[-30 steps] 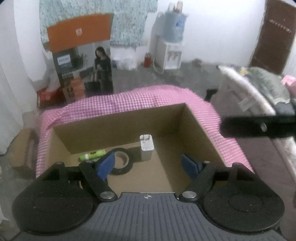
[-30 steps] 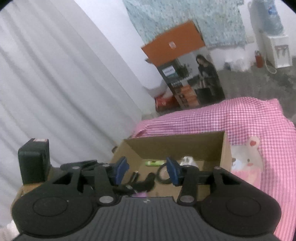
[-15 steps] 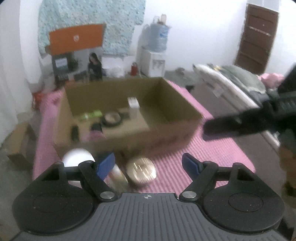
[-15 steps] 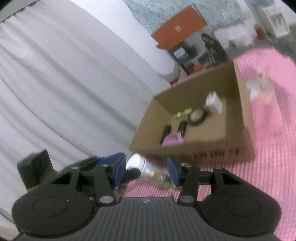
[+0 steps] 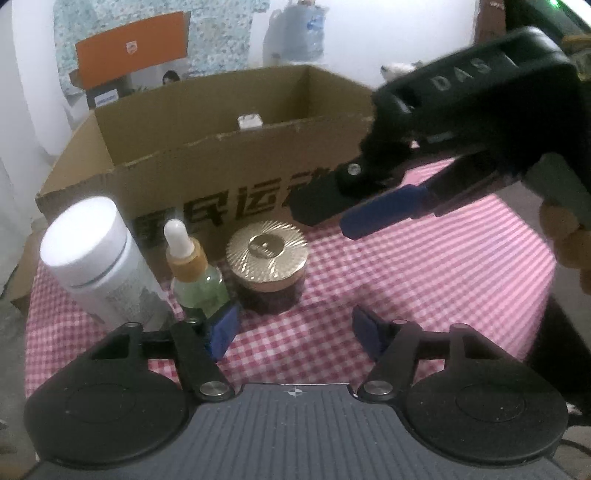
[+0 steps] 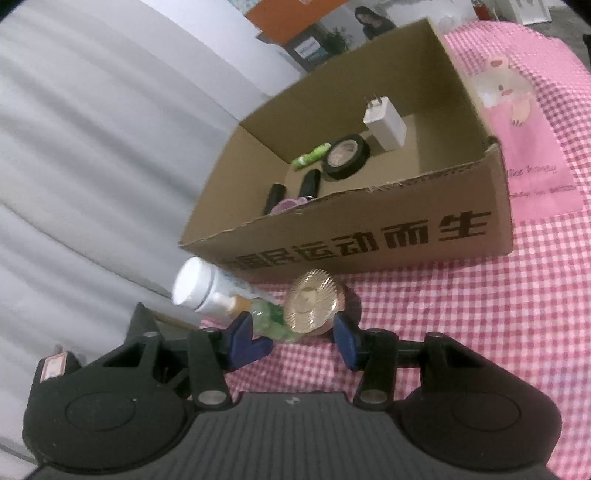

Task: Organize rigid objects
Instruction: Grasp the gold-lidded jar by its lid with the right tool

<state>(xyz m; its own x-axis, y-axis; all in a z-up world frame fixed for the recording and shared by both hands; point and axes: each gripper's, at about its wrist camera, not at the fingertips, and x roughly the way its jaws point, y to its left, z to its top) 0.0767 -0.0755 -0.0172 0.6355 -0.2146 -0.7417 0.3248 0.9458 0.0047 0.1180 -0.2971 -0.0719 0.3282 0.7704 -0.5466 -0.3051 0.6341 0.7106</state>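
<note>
Pink gingham cloth [image 5: 424,280] covering the surface; white curtain [image 6: 92,147]; orange-topped carton [image 5: 129,70]; water dispenser [image 5: 295,33]; patterned hanging fabric [image 5: 218,37].

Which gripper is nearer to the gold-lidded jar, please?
Right, as far as I can judge. The right gripper has the gold-lidded jar just ahead of its open jaws; the left gripper sits further back, its left finger beside the dropper bottle.
</note>
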